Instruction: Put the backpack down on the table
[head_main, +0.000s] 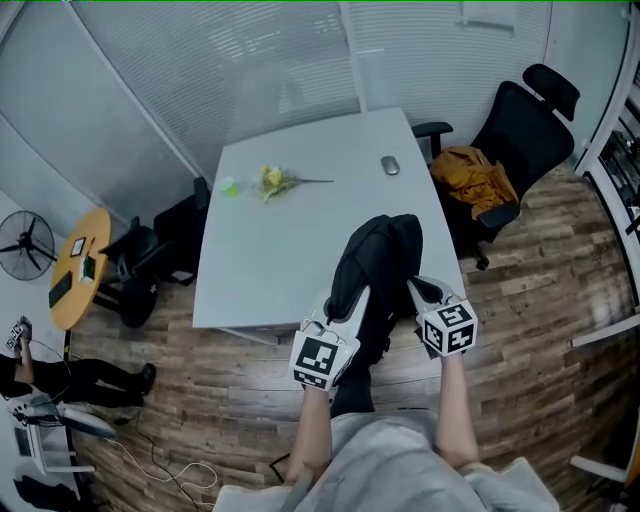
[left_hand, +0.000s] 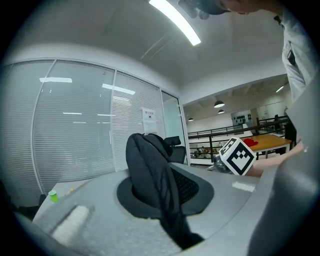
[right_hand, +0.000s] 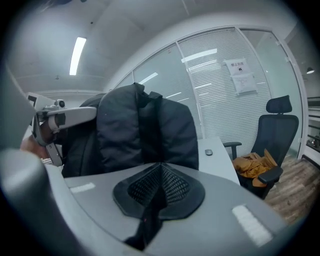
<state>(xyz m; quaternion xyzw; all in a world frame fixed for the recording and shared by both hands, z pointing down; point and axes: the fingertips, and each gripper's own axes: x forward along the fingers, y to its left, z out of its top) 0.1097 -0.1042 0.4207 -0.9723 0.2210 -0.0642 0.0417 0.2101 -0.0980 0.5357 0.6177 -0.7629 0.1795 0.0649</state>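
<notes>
As a person stood at the near edge of a pale grey rectangular surface (head_main: 280, 260), the head view showed a black fabric backpack (head_main: 378, 262) held upright, its upper part over the tabletop and its lower part hanging below the near edge. Whether it rested on the surface could not be told. The left tongs (head_main: 350, 303) met the bag's left side and the right tongs (head_main: 418, 290) its right side. Farther along the surface lay a sprig of yellow flowers (head_main: 272, 180), a small green object (head_main: 229, 187) just beside it and a grey computer mouse (head_main: 390, 165). A black office chair (head_main: 525, 120) stood beyond the right edge with a mustard-coloured garment (head_main: 475, 178) on its seat.

From the left gripper view, the left tongs (left_hand: 167, 200) were drawn narrow, clamped on a black fold of the backpack (left_hand: 147, 162), which rose above them. The marker cube of the right tongs (left_hand: 237, 156) showed close behind, and the green object (left_hand: 53, 196) sat far left.

From the right gripper view, the right tongs (right_hand: 157, 192) were likewise pinched on a black strap of the backpack (right_hand: 145, 130), which filled the middle. The left tongs (right_hand: 65, 117) reached in beside it, and the mouse (right_hand: 208, 152), chair (right_hand: 277, 135) and garment (right_hand: 252, 165) lay to the right.
</notes>
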